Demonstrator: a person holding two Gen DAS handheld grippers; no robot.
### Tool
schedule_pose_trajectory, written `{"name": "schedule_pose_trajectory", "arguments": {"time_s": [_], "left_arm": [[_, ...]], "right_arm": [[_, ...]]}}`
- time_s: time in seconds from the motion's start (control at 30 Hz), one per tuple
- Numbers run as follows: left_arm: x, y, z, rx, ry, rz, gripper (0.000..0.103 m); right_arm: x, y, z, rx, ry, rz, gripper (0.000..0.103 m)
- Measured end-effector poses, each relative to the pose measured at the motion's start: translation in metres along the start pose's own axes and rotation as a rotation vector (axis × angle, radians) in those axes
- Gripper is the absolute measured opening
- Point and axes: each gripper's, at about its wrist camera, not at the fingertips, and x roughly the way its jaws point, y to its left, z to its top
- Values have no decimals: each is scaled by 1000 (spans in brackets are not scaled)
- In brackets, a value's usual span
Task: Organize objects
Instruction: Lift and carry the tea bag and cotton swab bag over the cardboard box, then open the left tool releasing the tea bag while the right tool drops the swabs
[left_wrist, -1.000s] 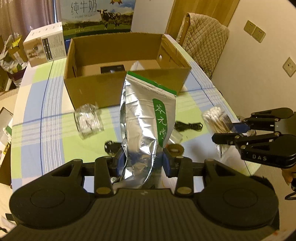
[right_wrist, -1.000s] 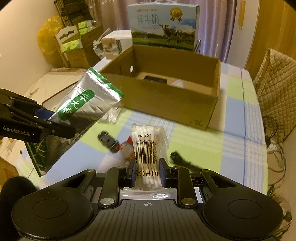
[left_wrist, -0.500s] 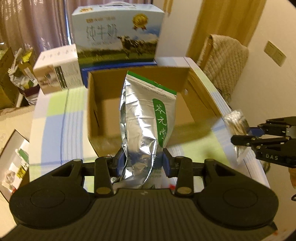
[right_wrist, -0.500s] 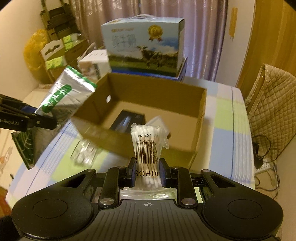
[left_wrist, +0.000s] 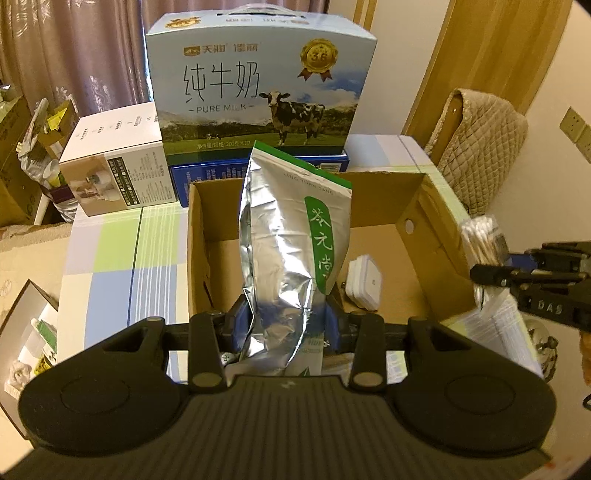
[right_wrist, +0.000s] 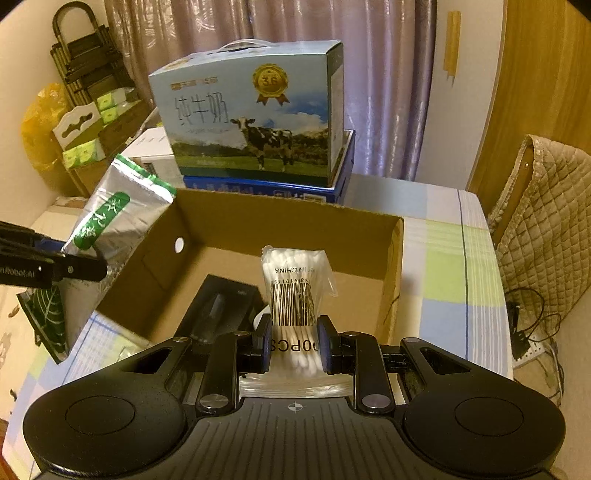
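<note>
Two loads are held over the box (right_wrist: 391, 258): pouch (left_wrist: 291, 258) pinched by left gripper (left_wrist: 282, 321), swabs (right_wrist: 295, 291) by right gripper (right_wrist: 293, 341). If released early, the tall pouch may catch the near wall and topple out.

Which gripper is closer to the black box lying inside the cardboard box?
Right. The right gripper hangs just above the black box; the left gripper is over the opposite wall.

- Mauve curtains (right_wrist: 280, 33) hang along the back wall.
- A wooden door (left_wrist: 491, 62) stands at right.
- A quilted chair cover (right_wrist: 546, 206) sits beside the checked tabletop (right_wrist: 447, 258).
- Warm, dim light.
</note>
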Motion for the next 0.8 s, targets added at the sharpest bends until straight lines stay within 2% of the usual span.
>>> {"name": "schedule_pose_trajectory", "arguments": {"time_s": [0.63, 0.7, 0.8], "left_arm": [[35, 6, 23, -6, -21, 2, 36], [37, 6, 24, -11, -25, 2, 38], [37, 9, 25, -25, -50, 9, 46]], "right_arm": [[34, -19, 0, 44, 19, -20, 22], [35, -20, 0, 51, 20, -17, 22], [37, -20, -1, 58, 21, -12, 22]]}}
